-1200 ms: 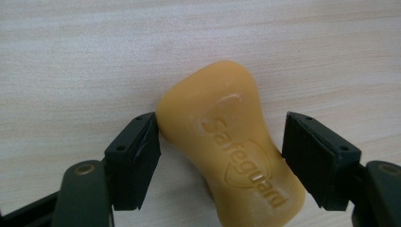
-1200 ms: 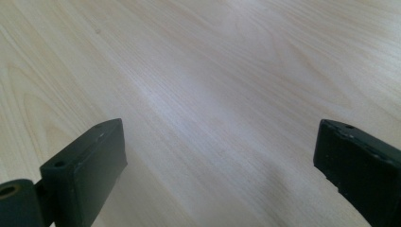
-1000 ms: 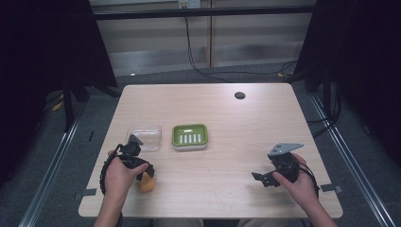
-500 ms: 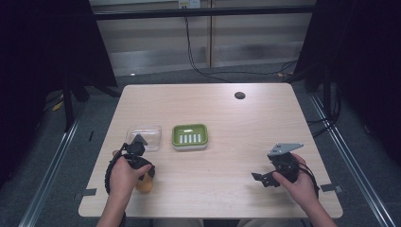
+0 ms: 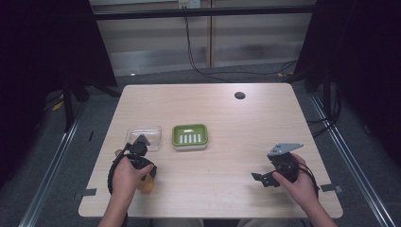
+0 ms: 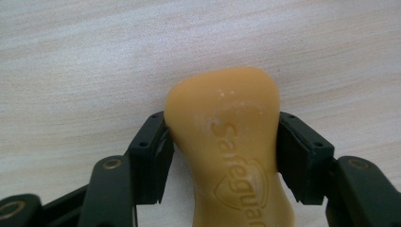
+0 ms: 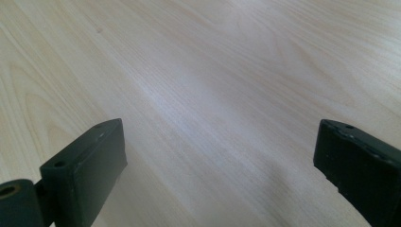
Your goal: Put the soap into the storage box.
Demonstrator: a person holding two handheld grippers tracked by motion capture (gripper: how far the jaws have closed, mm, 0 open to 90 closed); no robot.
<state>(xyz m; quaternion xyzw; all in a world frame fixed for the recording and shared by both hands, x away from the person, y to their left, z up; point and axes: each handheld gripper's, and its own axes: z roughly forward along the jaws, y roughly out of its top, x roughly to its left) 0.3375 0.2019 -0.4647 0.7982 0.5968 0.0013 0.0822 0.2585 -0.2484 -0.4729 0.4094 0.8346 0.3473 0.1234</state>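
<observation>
An orange, waisted bar of soap (image 6: 227, 146) lying at the counter's (image 5: 222, 170) near left is clamped at its narrow waist by the left tool (image 6: 222, 156), presumably for a secure lift, while the right tool (image 7: 217, 165) rests wide and unladen.

Pale wooden table (image 5: 265, 118), seemingly dark curtains (image 5: 42, 52)

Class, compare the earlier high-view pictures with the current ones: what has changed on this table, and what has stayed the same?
The left gripper has just been closing its jaws and now clamps the orange soap bar, which lies on the table. The right gripper stays put, jaws open. The green soap dish and the clear lid have not moved.
</observation>
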